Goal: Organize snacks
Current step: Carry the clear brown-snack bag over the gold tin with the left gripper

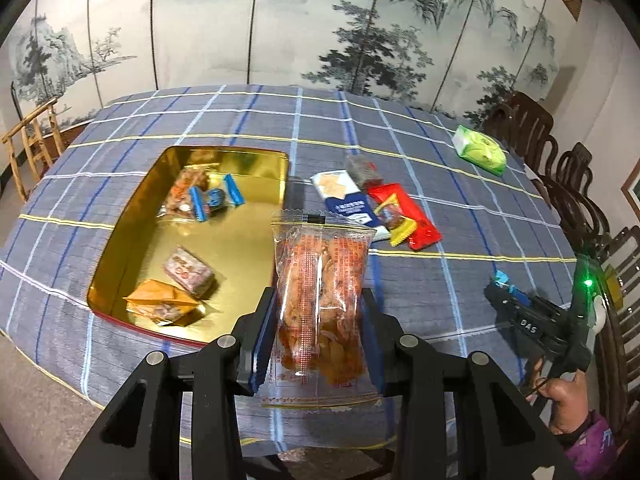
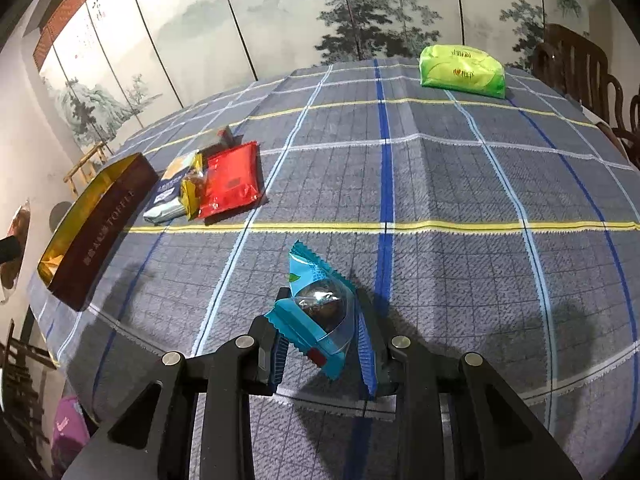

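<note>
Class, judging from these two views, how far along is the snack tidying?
Done: several snacks already lie in the gold tin. In hand: the left hand-held gripper clamps a clear orange snack bag; the right hand-held gripper clamps a blue candy. Left: the red packet and its neighbours on the tablecloth.

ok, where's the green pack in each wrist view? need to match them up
Left wrist: green pack far right on the table, near the chairs.
Right wrist: green pack upper right, at the table's far edge.
Shared landmark: red packet in the loose snack pile beside the tin.
</note>
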Demonstrator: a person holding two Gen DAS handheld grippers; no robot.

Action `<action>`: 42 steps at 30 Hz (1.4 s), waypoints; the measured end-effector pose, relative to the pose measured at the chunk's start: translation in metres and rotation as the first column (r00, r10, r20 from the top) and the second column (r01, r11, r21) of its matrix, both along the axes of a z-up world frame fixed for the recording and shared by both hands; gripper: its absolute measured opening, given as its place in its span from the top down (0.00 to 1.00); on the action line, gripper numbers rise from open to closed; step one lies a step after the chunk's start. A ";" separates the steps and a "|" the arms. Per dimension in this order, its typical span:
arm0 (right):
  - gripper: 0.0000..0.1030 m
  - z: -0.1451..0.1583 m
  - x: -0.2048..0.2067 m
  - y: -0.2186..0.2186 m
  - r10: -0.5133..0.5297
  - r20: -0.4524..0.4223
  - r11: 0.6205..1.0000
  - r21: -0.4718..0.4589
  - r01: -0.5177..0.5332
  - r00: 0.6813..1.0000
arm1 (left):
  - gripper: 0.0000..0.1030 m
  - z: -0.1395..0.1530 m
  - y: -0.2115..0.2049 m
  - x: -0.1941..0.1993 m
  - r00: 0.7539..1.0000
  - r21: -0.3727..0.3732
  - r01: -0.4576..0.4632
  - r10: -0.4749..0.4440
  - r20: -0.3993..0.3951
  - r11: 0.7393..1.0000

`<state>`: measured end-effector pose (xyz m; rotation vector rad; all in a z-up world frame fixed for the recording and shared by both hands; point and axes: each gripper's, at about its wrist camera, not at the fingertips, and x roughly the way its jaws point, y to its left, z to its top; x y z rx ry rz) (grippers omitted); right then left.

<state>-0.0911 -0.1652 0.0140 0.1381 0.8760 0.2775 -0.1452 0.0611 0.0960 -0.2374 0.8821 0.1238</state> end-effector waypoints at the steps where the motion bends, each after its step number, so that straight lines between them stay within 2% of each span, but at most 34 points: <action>1: 0.70 0.000 0.001 0.000 -0.001 0.000 1.000 0.000 0.001 1.000 | 0.66 -0.001 0.002 0.000 1.000 0.003 -0.005 0.005 -0.001 1.000; 16: 0.70 -0.002 0.017 0.000 -0.032 0.022 0.999 0.005 0.032 0.999 | 0.66 -0.017 0.043 0.006 0.995 0.063 -0.090 0.092 -0.025 0.994; 31: 0.70 -0.004 0.026 0.002 -0.036 0.016 0.999 0.002 0.036 0.999 | 0.66 -0.038 0.088 0.028 0.985 0.157 -0.157 0.167 -0.049 0.975; 42: 0.70 -0.003 0.026 0.002 -0.037 0.016 0.999 0.003 0.036 0.999 | 0.66 -0.047 0.127 0.046 0.982 0.153 -0.165 0.177 -0.066 0.974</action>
